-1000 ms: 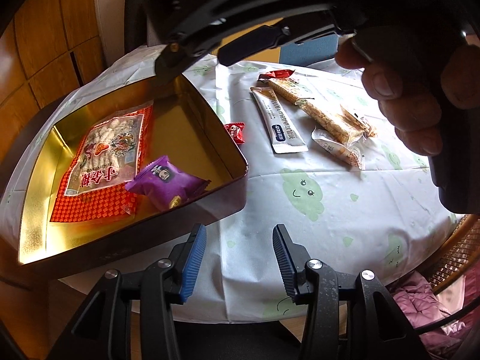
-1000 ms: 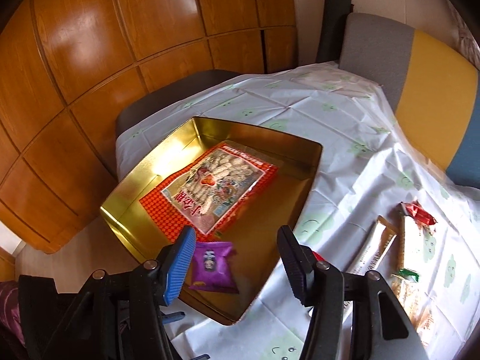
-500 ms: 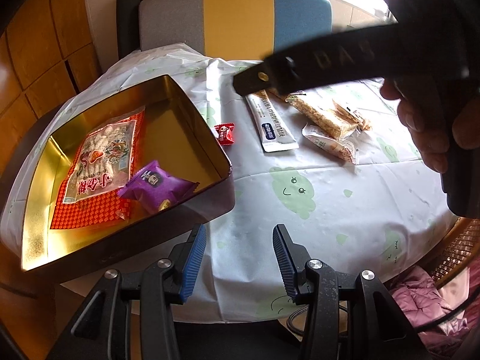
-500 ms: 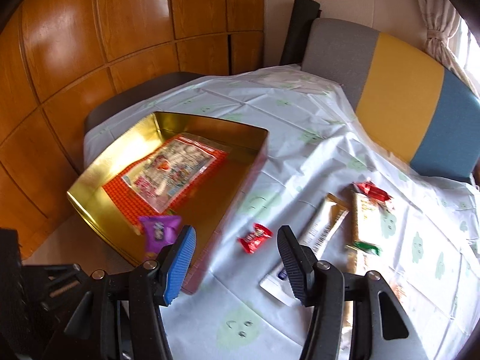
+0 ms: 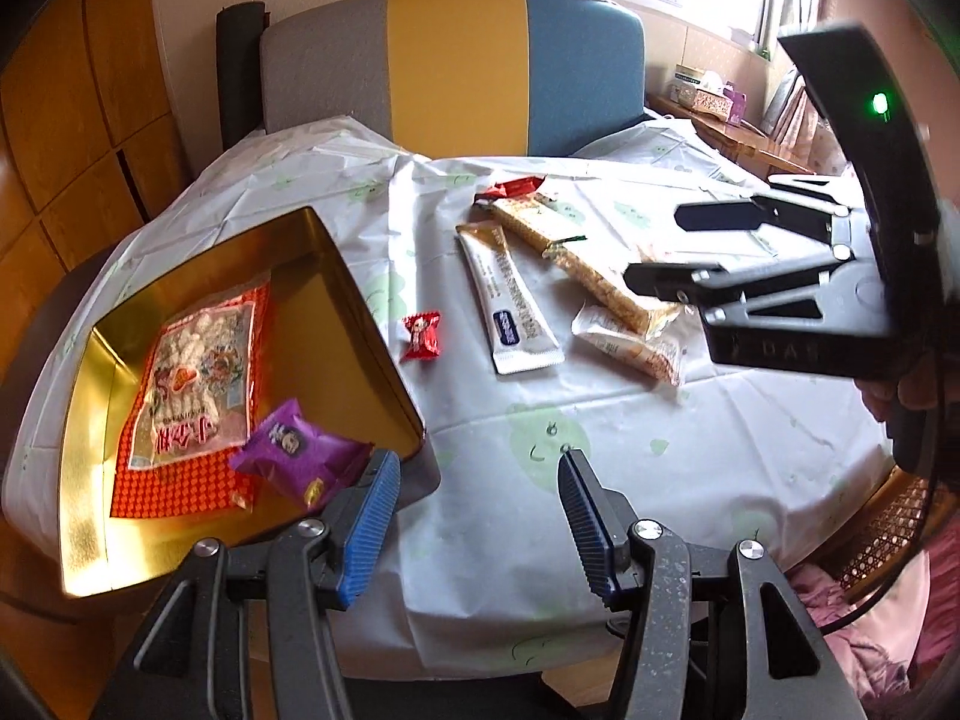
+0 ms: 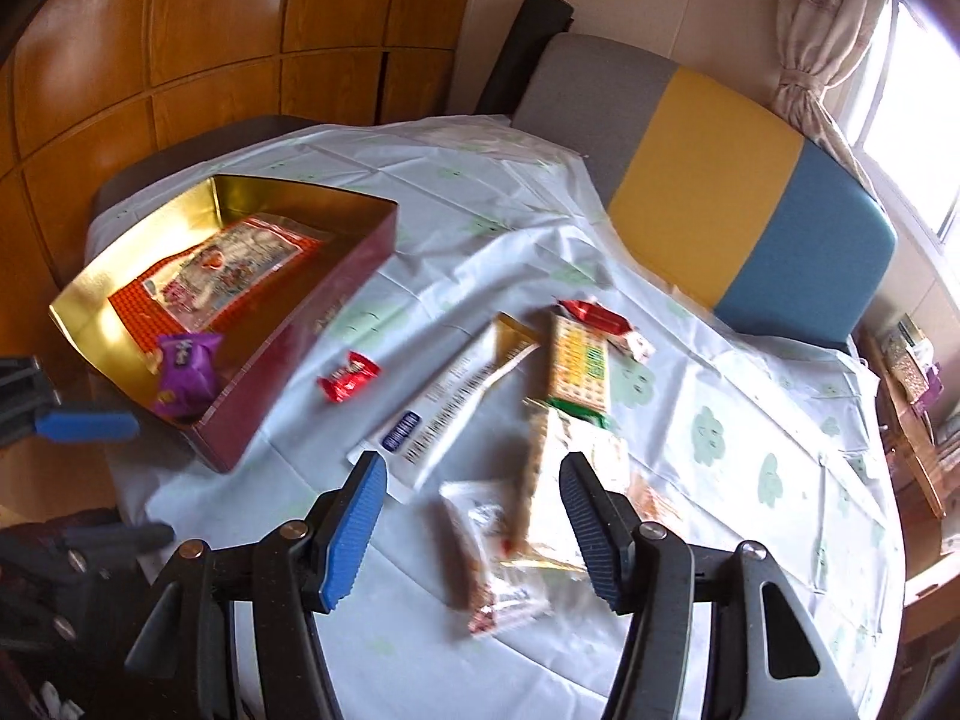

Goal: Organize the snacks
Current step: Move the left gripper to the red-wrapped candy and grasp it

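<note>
The right gripper [image 6: 471, 525] hangs over the loose cluster of snacks on the counter [image 6: 750, 510], its fingers opening with nothing pressed between them; in the right wrist view the small clear-wrapped snack [image 6: 498, 558] lies in the lower middle of the frame, just ahead of and partly between the blue pads, so this is the hand nearer to the pile. That packet's long axis runs from upper left to lower right in that view, slanted against the line between the pads, so I judge a small turn of the wrist would help the pads close across its narrow width. Just above it lies the long cracker bar [image 6: 543, 456], running nearly straight up the frame, with the yellow checked packet [image 6: 579, 363] and the white stick sachet [image 6: 456, 402] further up. The small red candy [image 6: 348, 376] sits alone left of centre, between the sachet and the gold tin [image 6: 300, 336], which occupies the left of the frame and already holds a large red bag [image 6: 231, 276] and a purple packet [image 6: 186, 363]. The left gripper [image 5: 477, 516] is also opening and empty, low in its own view at the tin's near corner, well apart from the pile.
</note>
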Tool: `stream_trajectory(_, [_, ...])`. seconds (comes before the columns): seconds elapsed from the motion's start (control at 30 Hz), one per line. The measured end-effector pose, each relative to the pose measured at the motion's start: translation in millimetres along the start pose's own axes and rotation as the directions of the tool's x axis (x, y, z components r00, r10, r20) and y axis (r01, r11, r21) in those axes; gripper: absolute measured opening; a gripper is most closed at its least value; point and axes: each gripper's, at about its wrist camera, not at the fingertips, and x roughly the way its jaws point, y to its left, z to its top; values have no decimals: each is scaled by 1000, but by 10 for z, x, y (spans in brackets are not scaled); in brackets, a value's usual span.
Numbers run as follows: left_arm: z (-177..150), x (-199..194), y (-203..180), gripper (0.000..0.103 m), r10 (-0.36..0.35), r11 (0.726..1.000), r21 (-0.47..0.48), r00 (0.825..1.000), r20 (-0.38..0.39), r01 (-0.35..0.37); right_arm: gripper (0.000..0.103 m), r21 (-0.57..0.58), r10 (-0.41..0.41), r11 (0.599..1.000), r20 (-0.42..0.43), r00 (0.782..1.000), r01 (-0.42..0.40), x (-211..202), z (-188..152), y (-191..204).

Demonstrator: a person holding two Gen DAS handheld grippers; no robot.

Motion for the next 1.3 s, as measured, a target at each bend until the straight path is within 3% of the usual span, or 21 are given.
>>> stream_trajectory(0.3, [540,171,191,55,18,999,-43,999,-40,-20,61,-30,-102,994,-59,993,101,17,-226,-416])
stream_trajectory(0.37, [686,258,231,42,17,999,-42,998,-63,-19,61,-11,-116,993,-71,991,115,44,-289,-570])
stream_trajectory(0.5, [942,457,165,35,56,998,46,994,-94,-52,61,66,-106,992,-75,992,111,105,-400,-841])
stream_trajectory(0.6, [1074,695,87,27,67,991,125,984,-163,-47,61,153,-81,984,-109,991,97,204,-487,-1038])
stream_trajectory(0.7, [1158,1009,53,20,74,984,178,959,-272,-25,61,176,-73,980,-102,992,90,210,-462,-1102])
stream_trajectory(0.77, [1203,1199,62,20,70,982,189,932,-354,-2,61,184,-53,981,-84,995,68,176,-440,-1104])
stream_trajectory(0.83, [1243,1338,79,20,113,977,211,912,-394,-29,61,172,-56,983,-76,996,68,161,-429,-1081])
stream_trajectory(0.93, [1291,1498,125,20,118,977,214,882,-456,-20,61,166,-42,985,-76,996,54,166,-412,-1063])
stream_trajectory(1.03, [1293,1611,125,20,115,976,220,864,-491,-5,61,162,-38,986,-69,997,48,151,-399,-1059])
stream_trajectory(1.2, [1196,1809,110,15,178,960,279,823,-539,-25,61,169,-36,985,-66,997,47,139,-398,-1078])
stream_trajectory(1.3, [1138,1863,119,13,186,956,294,823,-536,-24,61,168,-36,985,-63,997,46,131,-394,-1077])
